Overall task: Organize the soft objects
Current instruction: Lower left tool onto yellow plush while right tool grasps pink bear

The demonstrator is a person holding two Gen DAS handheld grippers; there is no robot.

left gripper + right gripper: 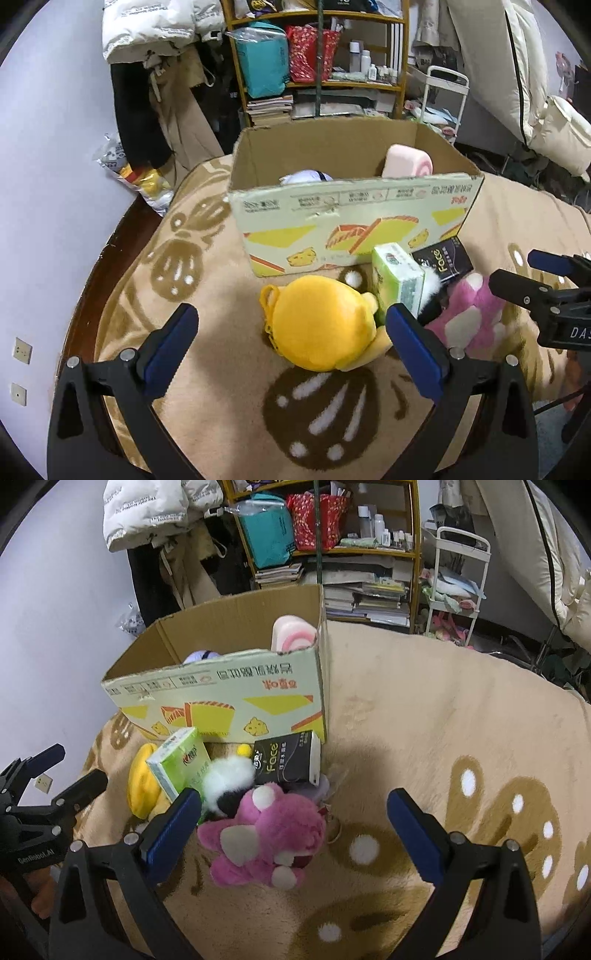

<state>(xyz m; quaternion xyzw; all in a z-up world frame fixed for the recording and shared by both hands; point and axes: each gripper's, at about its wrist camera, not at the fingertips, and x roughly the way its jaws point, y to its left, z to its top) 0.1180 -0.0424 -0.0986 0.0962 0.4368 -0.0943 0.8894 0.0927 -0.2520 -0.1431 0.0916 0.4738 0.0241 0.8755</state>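
A yellow plush toy [321, 325] lies on the beige blanket, just ahead of and between the spread fingers of my left gripper [291, 325], which is open and not touching it. My right gripper [291, 812] is open too, with a pink plush bear [266, 842] lying between its fingers, nearer the left one. Behind the toys lie a green tissue pack [181, 764], a black "Face" tissue pack [288, 757] and a white-and-black plush [229, 779]. The open cardboard box [347, 229] stands beyond, holding a pink roll-shaped plush [406, 162] and a white plush [306, 177].
The beige blanket [443, 720] with brown paw prints stretches away to the right of the box. A wooden shelf [317, 59] with bags and books, hanging coats and a white cart [458, 576] stand behind. A wall with sockets [20, 350] borders the bed's left edge.
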